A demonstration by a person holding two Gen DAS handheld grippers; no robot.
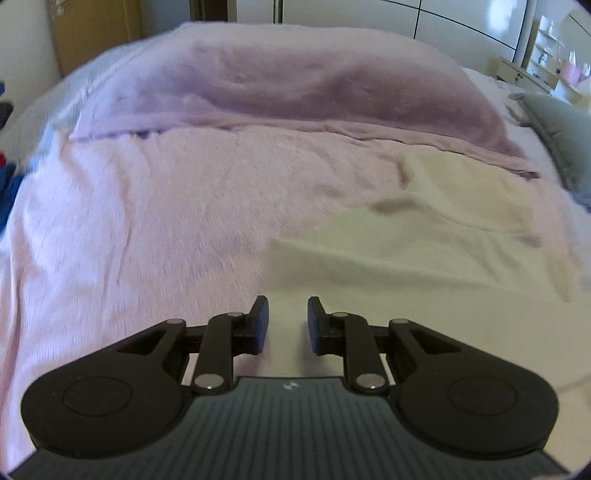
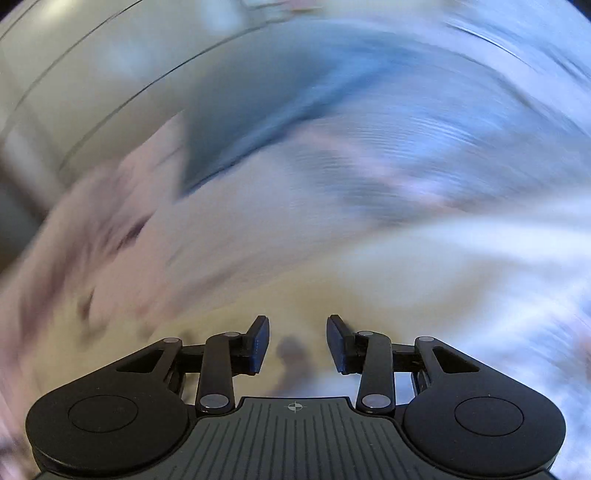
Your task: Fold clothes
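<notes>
A cream-white garment (image 1: 424, 251) lies spread on a pink fuzzy bedspread (image 1: 147, 206), at the right of the left wrist view. My left gripper (image 1: 288, 321) is open and empty, hovering just over the garment's near left edge. In the right wrist view everything is smeared by motion blur. My right gripper (image 2: 297, 343) is open and empty above pale cream cloth (image 2: 295, 302). Whether that cloth is the same garment I cannot tell.
A folded lilac blanket (image 1: 295, 81) lies across the far part of the bed. A grey cushion (image 1: 557, 136) sits at the right edge. White wardrobe doors (image 1: 461, 18) and a shelf unit (image 1: 546, 62) stand behind. Blue items (image 1: 7, 184) lie off the bed's left side.
</notes>
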